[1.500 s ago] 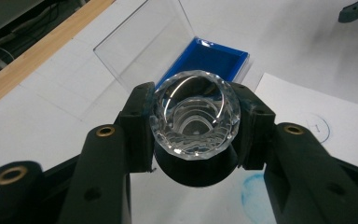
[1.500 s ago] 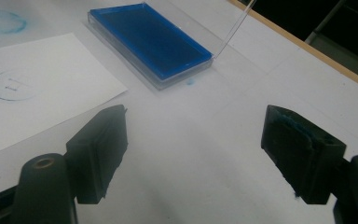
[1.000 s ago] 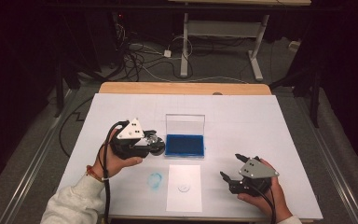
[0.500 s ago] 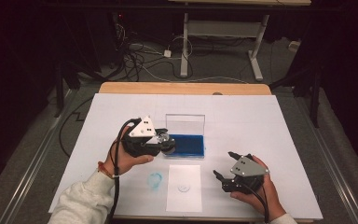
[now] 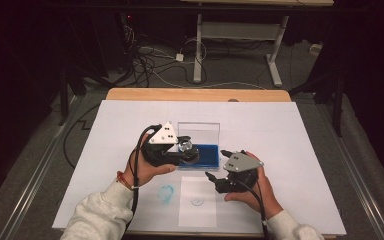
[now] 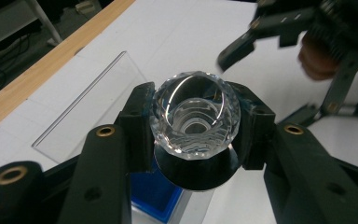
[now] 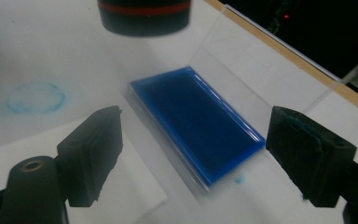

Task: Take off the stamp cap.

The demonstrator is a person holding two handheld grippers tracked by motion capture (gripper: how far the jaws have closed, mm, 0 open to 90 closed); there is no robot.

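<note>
A faceted glass stamp with a black base is clamped between the pads of the left hand-held gripper, one pad against each side — seen close up in the left gripper view. In the high view it is held over the left end of the blue ink pad, above the pad rather than resting on it, as far as can be told. The pad lies in a clear case whose lid stands upright behind it, near the middle of the white-covered bench.

The right hand-held gripper is held just right of the pad with nothing between its jaws — they have just been opening and stand wide apart. Through them, in the right gripper view, the pad is seen below.

Nearer the person, a white sheet bearing a faint mark lies on the bench, and a blue smudge is seen just to its left.
</note>
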